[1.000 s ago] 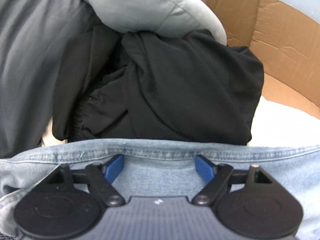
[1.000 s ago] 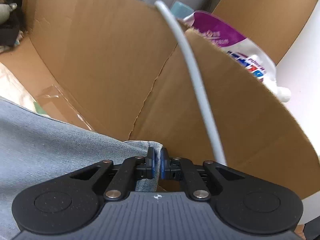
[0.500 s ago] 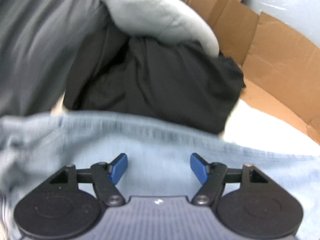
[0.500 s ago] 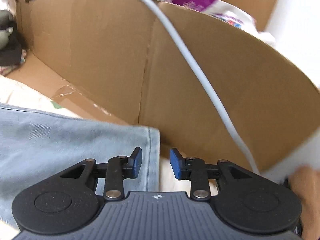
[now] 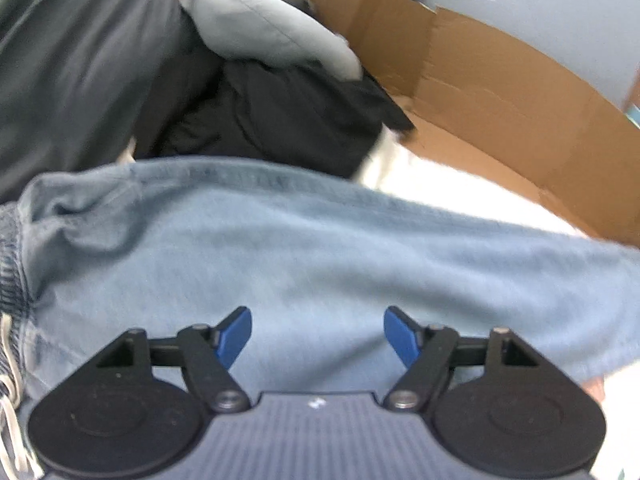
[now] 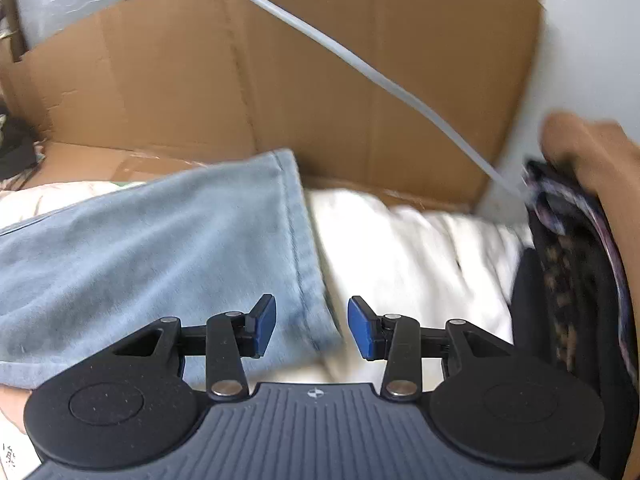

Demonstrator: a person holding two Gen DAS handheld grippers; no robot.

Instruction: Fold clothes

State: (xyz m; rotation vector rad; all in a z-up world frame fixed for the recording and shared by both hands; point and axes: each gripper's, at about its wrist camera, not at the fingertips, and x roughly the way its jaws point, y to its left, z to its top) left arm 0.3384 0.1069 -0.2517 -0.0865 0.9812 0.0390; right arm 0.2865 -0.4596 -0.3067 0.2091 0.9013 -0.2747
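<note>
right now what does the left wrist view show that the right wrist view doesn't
Only the left wrist view shows the crumpled black garment with a pale grey padded garment on top and a dark grey cloth beside them.

Only the right wrist view shows the thin white cable, a hand and a dark patterned fabric.

Both show the light blue denim jeans, the white bedding, the brown cardboard box wall, and an open gripper: left, right.
</note>
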